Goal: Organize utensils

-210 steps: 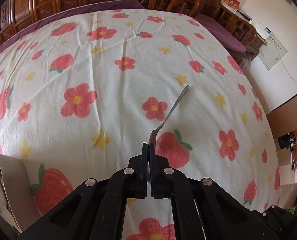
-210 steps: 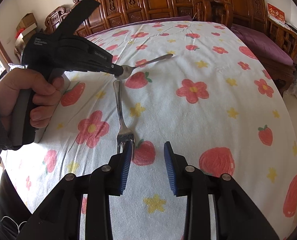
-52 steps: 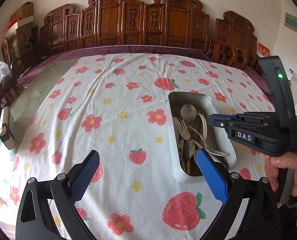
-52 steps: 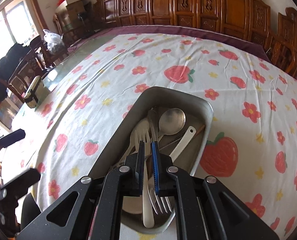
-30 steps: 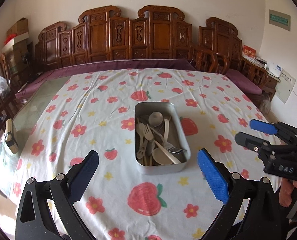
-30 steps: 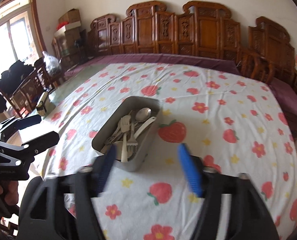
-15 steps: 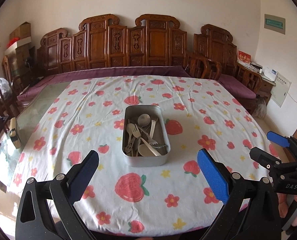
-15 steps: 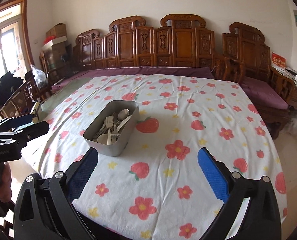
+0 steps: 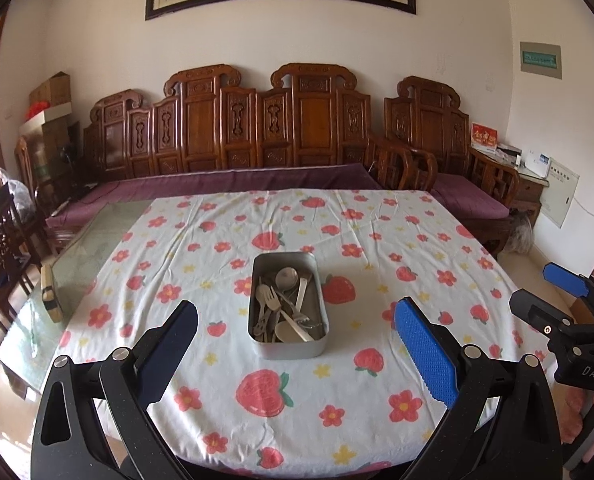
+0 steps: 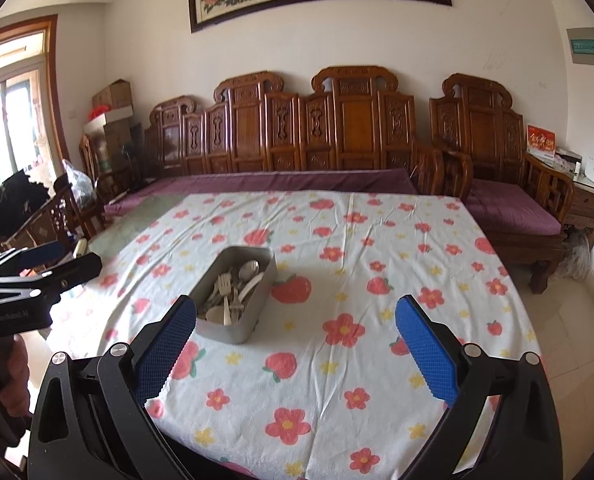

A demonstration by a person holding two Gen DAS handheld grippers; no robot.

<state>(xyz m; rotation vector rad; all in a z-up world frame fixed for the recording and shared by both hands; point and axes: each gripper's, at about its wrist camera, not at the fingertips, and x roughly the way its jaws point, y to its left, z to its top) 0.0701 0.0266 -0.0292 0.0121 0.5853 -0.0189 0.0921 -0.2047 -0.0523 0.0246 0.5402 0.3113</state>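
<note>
A grey metal tray point(image 9: 289, 346) with rounded corners sits near the centre of the left wrist view, on a white tablecloth point(image 9: 377, 280) printed with red flowers, strawberries and small yellow stars. The tray is rectangular and deep-walled, and it holds a loose heap of utensils point(image 9: 283, 308): a steel spoon point(image 9: 287, 278) with its bowl toward the far end, a pale fork point(image 9: 272, 302), a white long-handled spoon point(image 9: 293, 330) lying slantwise, and darker pieces beneath that cannot be told apart. In the right wrist view the same tray lies left of centre, the cutlery piled toward its near end.

The left gripper point(image 9: 295, 338) fills the bottom of its view, jaws spread wide with nothing between them. The right gripper point(image 10: 295, 332) is likewise wide apart and holds nothing. Carved wooden chairs point(image 9: 305, 120) line the wall in the upper half of the frame.
</note>
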